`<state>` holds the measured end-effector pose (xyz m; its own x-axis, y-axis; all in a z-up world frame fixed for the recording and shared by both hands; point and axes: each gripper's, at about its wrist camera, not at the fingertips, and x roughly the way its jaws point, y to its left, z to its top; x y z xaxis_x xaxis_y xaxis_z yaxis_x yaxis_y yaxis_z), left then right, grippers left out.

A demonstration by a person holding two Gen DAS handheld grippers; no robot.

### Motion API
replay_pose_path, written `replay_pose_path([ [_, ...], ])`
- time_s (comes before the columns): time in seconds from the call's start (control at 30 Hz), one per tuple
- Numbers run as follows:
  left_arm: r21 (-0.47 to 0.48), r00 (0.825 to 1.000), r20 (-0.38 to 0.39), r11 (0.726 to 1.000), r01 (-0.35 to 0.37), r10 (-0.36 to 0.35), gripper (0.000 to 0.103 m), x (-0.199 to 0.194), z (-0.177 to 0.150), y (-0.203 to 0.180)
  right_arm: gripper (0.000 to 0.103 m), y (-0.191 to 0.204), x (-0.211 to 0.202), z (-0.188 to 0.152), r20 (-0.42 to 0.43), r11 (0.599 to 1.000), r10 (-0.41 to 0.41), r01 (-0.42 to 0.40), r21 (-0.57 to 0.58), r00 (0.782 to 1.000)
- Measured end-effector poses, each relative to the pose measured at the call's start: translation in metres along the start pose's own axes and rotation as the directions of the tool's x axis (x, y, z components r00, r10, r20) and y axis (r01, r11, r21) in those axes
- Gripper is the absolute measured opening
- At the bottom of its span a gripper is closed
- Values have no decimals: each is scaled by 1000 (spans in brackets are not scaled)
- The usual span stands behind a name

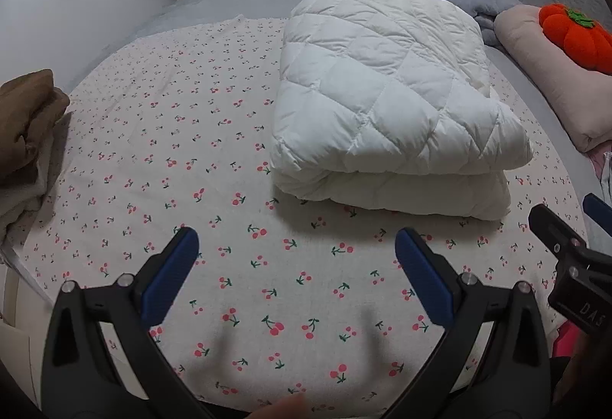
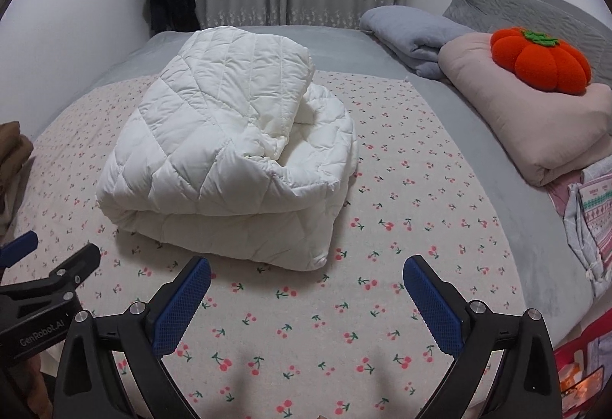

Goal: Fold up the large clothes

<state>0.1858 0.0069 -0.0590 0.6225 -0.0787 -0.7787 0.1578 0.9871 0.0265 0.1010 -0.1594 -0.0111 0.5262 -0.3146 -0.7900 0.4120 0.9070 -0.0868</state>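
At the far left edge of the bed a heap of brown clothing (image 1: 26,120) lies bunched, apparently not yet folded. Next comes the cherry-print sheet (image 1: 183,136), spread flat as the working surface. The left gripper (image 1: 296,246) hangs over its near part with both blue-padded fingers (image 1: 172,273) spread wide and nothing between them. Right of centre sits the white quilted garment (image 1: 386,93), most likely a padded coat, already doubled into a thick bundle and resting on the sheet, apart from both grippers. In the right wrist view its top layer lies a little loose and skewed. The right gripper (image 2: 306,277) is also wide open and empty, just short of the bundle's near edge. Farther right are a beige pillow (image 2: 535,120) with an orange pumpkin plush (image 2: 543,59) on it. By my reading this piece is folded or nearly so; what is left is perhaps a tidy-up and the brown heap
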Motion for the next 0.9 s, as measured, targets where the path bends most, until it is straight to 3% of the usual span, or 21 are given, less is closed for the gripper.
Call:
replay_pose_path([
  [0.2,-1,1000,-17,1000,-1,1,102,5,-1,0,102,-3,17,-1,-47,999,26,-24,37,999],
  [0.9,-2,1000,-6,1000,-8,8,102,4,-1,3,102,-1,18,-4,-51,999,36,-34,39,998],
])
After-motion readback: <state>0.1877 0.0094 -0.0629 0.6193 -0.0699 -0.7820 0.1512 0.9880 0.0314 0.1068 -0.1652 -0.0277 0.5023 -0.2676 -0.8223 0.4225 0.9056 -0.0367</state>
